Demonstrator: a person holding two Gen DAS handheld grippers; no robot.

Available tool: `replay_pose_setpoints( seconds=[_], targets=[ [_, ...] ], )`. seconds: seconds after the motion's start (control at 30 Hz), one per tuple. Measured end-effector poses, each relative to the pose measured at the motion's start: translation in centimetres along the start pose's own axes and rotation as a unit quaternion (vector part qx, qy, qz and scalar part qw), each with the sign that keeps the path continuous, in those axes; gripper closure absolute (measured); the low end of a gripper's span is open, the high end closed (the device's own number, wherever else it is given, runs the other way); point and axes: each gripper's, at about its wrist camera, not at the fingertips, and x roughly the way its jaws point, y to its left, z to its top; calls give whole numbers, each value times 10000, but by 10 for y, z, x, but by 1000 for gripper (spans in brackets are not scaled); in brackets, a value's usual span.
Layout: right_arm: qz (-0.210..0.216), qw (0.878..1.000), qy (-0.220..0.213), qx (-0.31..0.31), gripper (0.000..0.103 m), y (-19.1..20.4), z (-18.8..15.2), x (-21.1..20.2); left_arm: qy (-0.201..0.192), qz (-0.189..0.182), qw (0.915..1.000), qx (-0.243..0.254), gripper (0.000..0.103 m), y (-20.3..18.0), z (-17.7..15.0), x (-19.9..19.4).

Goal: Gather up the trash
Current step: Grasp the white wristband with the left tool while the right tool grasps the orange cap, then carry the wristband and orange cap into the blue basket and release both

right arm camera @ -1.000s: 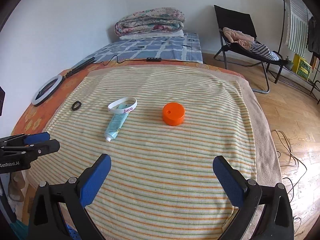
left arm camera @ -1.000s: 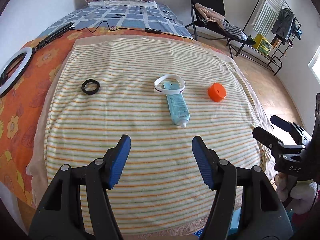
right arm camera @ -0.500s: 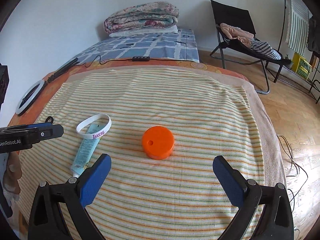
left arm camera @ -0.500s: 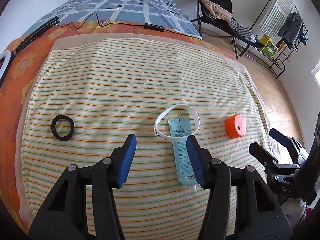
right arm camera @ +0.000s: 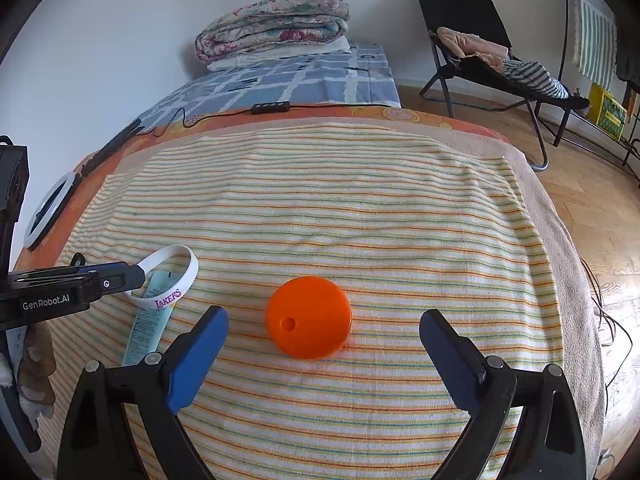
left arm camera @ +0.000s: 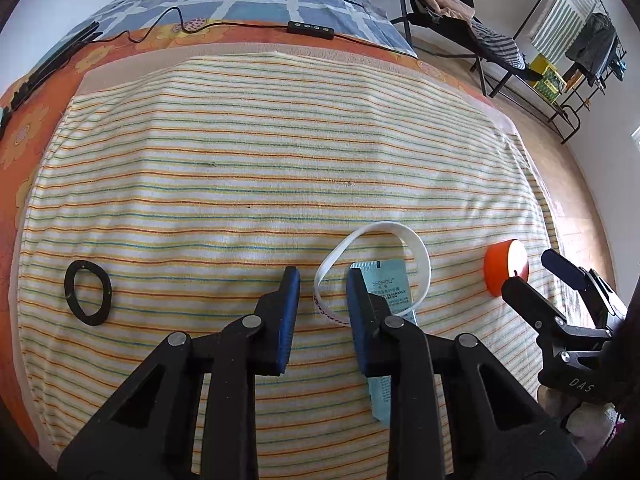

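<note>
Left wrist view: my left gripper (left arm camera: 320, 276), jaws just narrowing but gripping nothing, straddles the white wristband (left arm camera: 416, 246) on the striped towel (left arm camera: 280, 160); next, lower and pinch, while my right gripper (right arm camera: 324, 328) gapes around the orange cap (right arm camera: 309, 317).

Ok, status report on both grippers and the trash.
Left gripper open, jaws just closing around white wristband, not pinched yet. Right gripper wide open, orange lid between its jaws. Blue tube lies through the wristband.
</note>
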Motion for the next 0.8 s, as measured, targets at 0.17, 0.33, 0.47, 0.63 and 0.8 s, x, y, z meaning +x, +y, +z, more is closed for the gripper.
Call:
replay_pose_setpoints(
  seconds=[0.17,0.33,0.47,0.63,0.8],
  targets=[
    [-35,9999,51,-90,12,5,2,9,-106,171,9998,73,96,-1,1,3],
    [-31,9998,111,-157,27,7,4,17,-271,208,9993,165,99,-3,1,-3],
    [97,9996,239,-113,48,5,1,20,-396,201,9989,171,100,-4,1,-12],
    [210,9996,197,-68,54,1,-2,14,-568,251,9977,274,100,-9,0,-29],
    [277,9996,70,-4,54,-1,-1,0,-692,249,9966,369,100,-14,-4,-46]
  ],
)
